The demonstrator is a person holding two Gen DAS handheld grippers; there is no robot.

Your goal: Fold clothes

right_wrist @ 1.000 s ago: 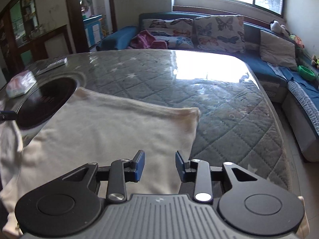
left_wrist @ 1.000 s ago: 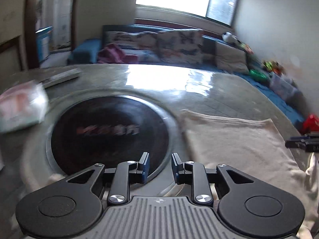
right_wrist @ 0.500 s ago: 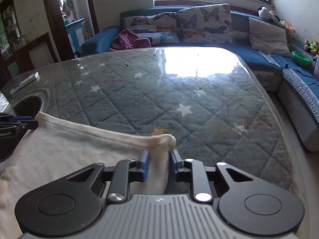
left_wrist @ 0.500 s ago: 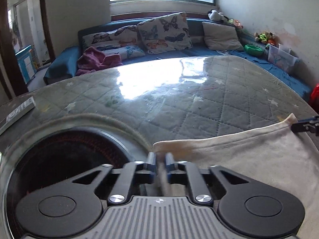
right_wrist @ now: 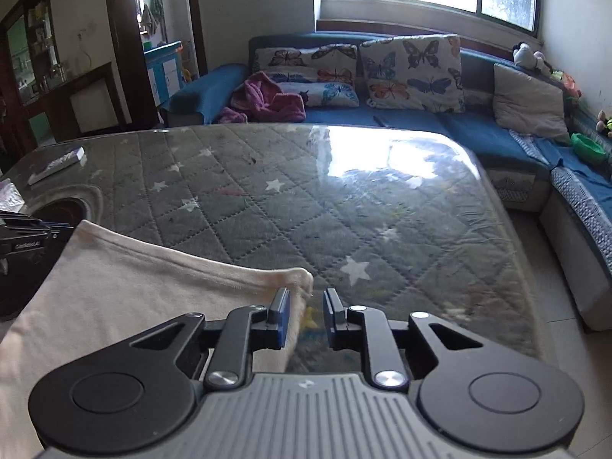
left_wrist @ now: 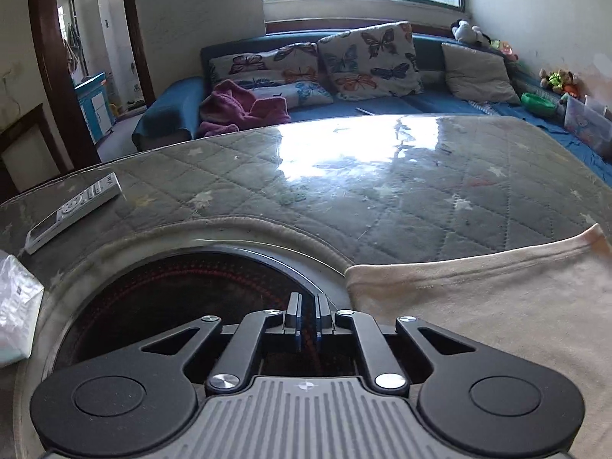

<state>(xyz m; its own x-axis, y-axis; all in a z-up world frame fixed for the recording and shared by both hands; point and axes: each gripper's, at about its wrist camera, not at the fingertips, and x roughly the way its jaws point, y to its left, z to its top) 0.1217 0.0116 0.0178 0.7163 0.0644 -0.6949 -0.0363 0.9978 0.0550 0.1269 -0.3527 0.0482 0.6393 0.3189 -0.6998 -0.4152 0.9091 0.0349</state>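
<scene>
A cream garment (left_wrist: 478,306) lies flat on the glass-topped table, folded edge toward the far side; it also shows in the right wrist view (right_wrist: 134,290). My left gripper (left_wrist: 307,315) hovers over the black round cooktop, just left of the garment's left corner, its jaws a narrow gap apart and holding nothing. My right gripper (right_wrist: 305,319) is open at the garment's right corner; the cloth lies against the left finger but is not pinched. The left gripper body shows at the left edge of the right wrist view (right_wrist: 23,243).
A black round cooktop (left_wrist: 172,298) is set into the table (right_wrist: 325,199). A remote control (left_wrist: 72,206) and a plastic-wrapped pack (left_wrist: 15,306) lie at the left. A blue sofa (right_wrist: 420,122) with cushions stands beyond the table's far edge.
Both grippers were shut on the garment's corners half a second ago and have let go. The left gripper has shifted left off the cloth; the right jaws have opened.
</scene>
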